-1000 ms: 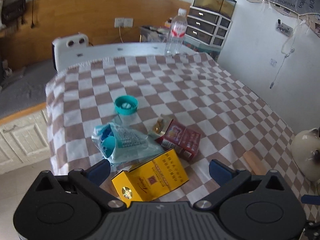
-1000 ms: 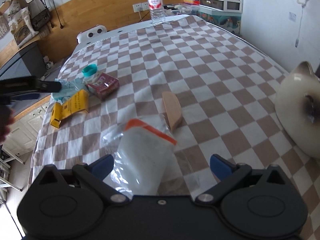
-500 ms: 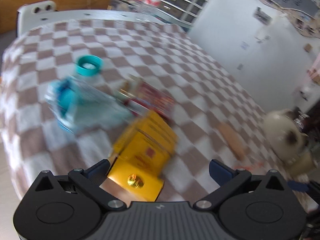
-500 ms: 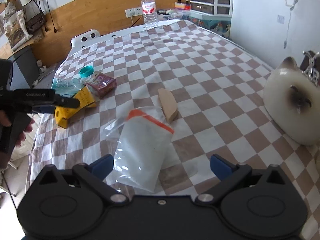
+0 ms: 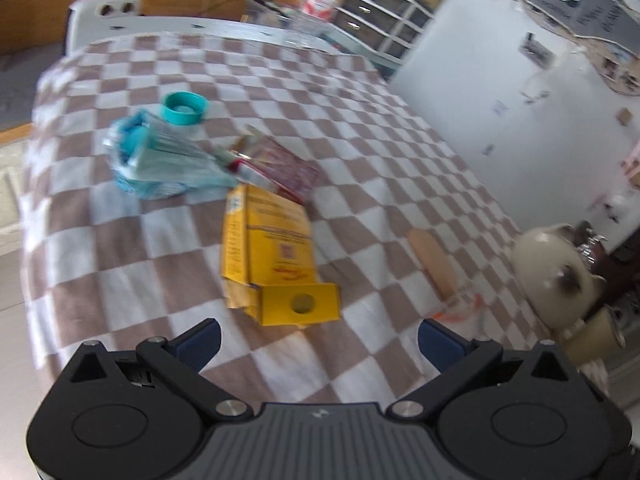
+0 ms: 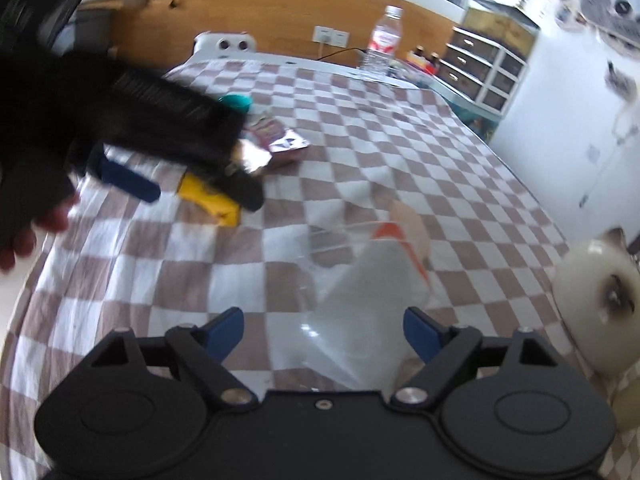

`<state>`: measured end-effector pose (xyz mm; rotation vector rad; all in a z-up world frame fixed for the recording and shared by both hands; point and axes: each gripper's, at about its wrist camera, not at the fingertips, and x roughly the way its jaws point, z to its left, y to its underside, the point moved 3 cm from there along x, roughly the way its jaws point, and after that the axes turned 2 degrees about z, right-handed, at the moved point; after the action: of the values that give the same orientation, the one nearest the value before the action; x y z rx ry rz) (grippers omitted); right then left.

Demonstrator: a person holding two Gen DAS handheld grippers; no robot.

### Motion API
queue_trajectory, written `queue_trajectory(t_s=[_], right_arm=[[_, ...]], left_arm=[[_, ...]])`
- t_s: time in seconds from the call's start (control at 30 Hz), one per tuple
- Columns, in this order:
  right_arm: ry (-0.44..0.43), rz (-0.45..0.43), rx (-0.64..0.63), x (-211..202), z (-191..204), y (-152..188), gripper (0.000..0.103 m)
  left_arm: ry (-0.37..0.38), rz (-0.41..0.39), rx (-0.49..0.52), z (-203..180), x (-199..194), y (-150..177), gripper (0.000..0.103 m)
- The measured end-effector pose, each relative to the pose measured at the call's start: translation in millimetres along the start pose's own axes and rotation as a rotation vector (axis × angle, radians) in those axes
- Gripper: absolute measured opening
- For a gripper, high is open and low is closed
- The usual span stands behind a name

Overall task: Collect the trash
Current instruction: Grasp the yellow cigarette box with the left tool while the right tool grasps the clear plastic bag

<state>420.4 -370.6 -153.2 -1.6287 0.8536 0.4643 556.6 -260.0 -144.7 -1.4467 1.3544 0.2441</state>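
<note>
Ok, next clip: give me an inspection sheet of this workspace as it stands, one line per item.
Surface: checkered cloth covering the table.
Job's things: yellow carton lying flat, flap open; red packet behind it; teal wrapper; teal cap; clear zip bag with orange strip.
Clutter: wooden piece; cat-shaped ceramic; water bottle at the far edge.
Grippers: left gripper open, above the carton, nothing between the pads; right gripper jaws closing, zip bag between them, not yet pressed.
Cables: one lead from the wall socket.
Surroundings: wood-panelled wall, drawer unit, white appliance.
</note>
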Motion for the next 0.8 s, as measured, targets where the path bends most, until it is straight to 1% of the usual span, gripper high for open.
queue_trajectory(t_s=[0.07, 0.1, 0.2, 0.27, 0.3, 0.33, 0.37, 0.4, 0.47, 0.57, 0.63, 0.8], right_arm=[[0.028, 0.007, -0.036, 6.7, 9.1, -0.7, 0.084], [0.045, 0.01, -0.045, 10.5, 11.5, -1.1, 0.081], [0.113, 0.011, -0.056, 21.3, 11.2, -1.4, 0.081], [0.127, -0.002, -0.051, 26.2, 5.9, -1.5, 0.08], [0.132, -0.006, -0.049, 28.8, 3.0, -1.8, 0.077], [0.137, -0.008, -0.045, 30.5, -0.4, -2.4, 0.07], [0.15, -0.006, -0.043, 32.3, -4.3, -2.2, 0.066], [0.151, -0.004, -0.038, 33.6, -8.4, -1.9, 0.066], [0.136, -0.001, -0.026, 32.6, -15.5, -1.0, 0.064], [0.108, -0.002, 0.013, 23.7, -26.2, -0.9, 0.058], [0.077, -0.004, 0.048, 16.6, -33.5, -2.9, 0.052], [-0.03, -0.008, 0.183, -5.7, -61.2, -11.4, 0.043]], left_arm=[[-0.021, -0.001, -0.001, 0.7, -2.4, -2.6, 0.103], [-0.031, -0.003, -0.001, 1.1, -3.1, -4.5, 0.103], [-0.066, 0.002, -0.003, 1.8, -4.4, -9.9, 0.103], [-0.085, 0.013, 0.003, -0.2, -1.6, -13.3, 0.103], [-0.089, 0.014, 0.002, -1.5, 0.2, -14.8, 0.103], [-0.089, 0.012, -0.001, -2.8, 1.4, -17.0, 0.103], [-0.085, 0.011, -0.002, -4.5, 3.4, -19.1, 0.103], [-0.083, 0.01, -0.002, -6.7, 5.2, -21.6, 0.103], [-0.104, 0.006, 0.001, -12.6, 9.9, -26.1, 0.103], [-0.155, -0.007, 0.007, -19.7, 17.1, -34.0, 0.103], [-0.186, -0.016, 0.012, -23.2, 22.5, -38.9, 0.103], [-0.288, -0.031, 0.06, -30.0, 35.6, -47.0, 0.103]])
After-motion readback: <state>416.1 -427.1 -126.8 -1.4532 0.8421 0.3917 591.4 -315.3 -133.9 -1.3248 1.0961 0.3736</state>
